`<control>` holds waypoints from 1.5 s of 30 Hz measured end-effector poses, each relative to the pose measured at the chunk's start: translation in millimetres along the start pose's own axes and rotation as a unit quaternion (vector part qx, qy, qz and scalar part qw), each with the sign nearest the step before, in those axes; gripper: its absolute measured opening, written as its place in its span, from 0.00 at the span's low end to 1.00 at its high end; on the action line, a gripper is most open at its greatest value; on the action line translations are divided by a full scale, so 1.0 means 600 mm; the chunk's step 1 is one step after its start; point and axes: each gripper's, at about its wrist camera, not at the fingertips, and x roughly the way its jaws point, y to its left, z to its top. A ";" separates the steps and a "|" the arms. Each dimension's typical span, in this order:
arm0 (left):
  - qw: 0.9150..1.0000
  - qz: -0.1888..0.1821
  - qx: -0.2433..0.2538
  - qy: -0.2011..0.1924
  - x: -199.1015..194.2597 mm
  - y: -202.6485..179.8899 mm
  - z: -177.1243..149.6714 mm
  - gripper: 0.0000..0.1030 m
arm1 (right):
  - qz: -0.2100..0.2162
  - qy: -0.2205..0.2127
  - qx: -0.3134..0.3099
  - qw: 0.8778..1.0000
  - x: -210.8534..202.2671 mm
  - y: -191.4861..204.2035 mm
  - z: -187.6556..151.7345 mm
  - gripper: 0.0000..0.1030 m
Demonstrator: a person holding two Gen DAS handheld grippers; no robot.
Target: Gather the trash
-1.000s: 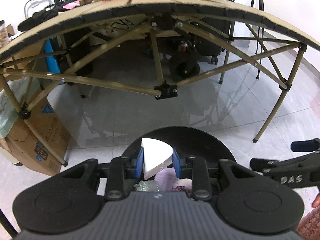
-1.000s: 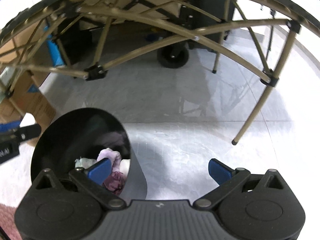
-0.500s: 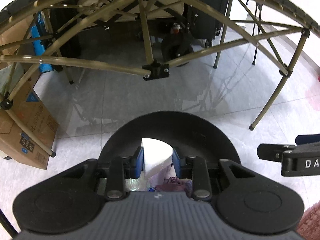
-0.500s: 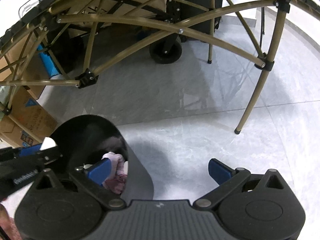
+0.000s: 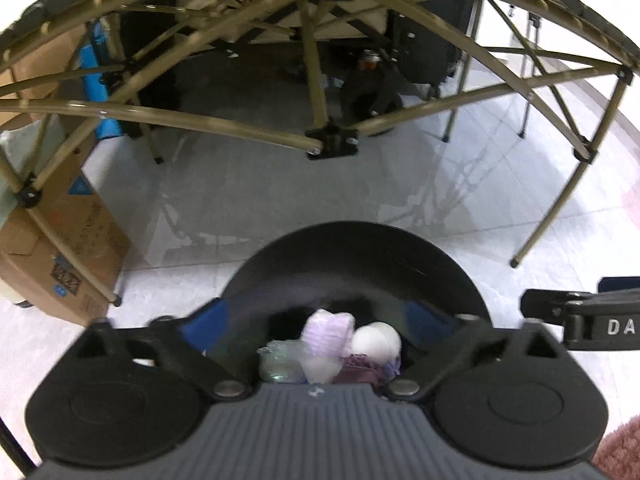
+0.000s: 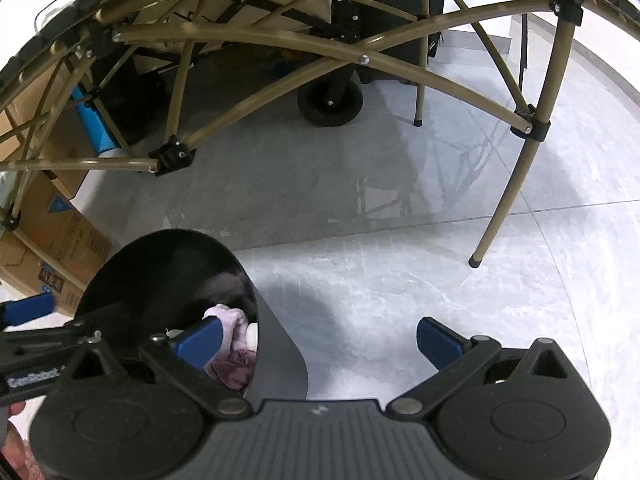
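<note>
Your left gripper (image 5: 316,322) has just sprung open above the black bin (image 5: 356,268) at lower centre, so the white wad (image 5: 378,340) lies inside; your right gripper (image 6: 320,338) gapes empty.

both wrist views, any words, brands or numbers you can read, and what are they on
"DA", cut off by the frame edge: on the right gripper, seen from the left wrist.
"GeoRobot", roughly, cut off: on the left gripper, seen from the right wrist.
Labels on the cardboard box: too blurred to read.
</note>
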 end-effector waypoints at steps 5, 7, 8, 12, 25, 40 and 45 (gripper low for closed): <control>1.000 0.003 -0.008 0.016 0.007 0.007 0.001 1.00 | -0.001 -0.002 0.003 1.000 0.001 -0.002 0.001 1.00; 1.000 0.003 -0.008 0.017 0.007 0.007 0.001 1.00 | -0.001 -0.003 0.003 1.000 0.000 0.000 0.001 1.00; 1.000 0.004 -0.008 0.016 0.006 0.006 0.002 1.00 | -0.001 -0.003 0.002 1.000 0.000 0.000 0.001 1.00; 1.000 0.003 -0.007 0.013 0.002 0.005 0.002 1.00 | -0.001 -0.003 0.001 1.000 0.001 0.000 0.001 1.00; 0.999 0.012 -0.031 -0.024 -0.084 0.030 0.013 1.00 | 0.033 -0.047 -0.009 0.998 -0.072 0.009 0.001 1.00; 0.991 0.025 -0.020 -0.127 -0.374 0.078 -0.093 1.00 | 0.082 -0.134 -0.093 0.983 -0.337 0.052 -0.107 1.00; 0.992 0.024 -0.021 -0.125 -0.422 0.084 -0.152 1.00 | 0.085 -0.133 -0.107 0.982 -0.390 0.058 -0.161 1.00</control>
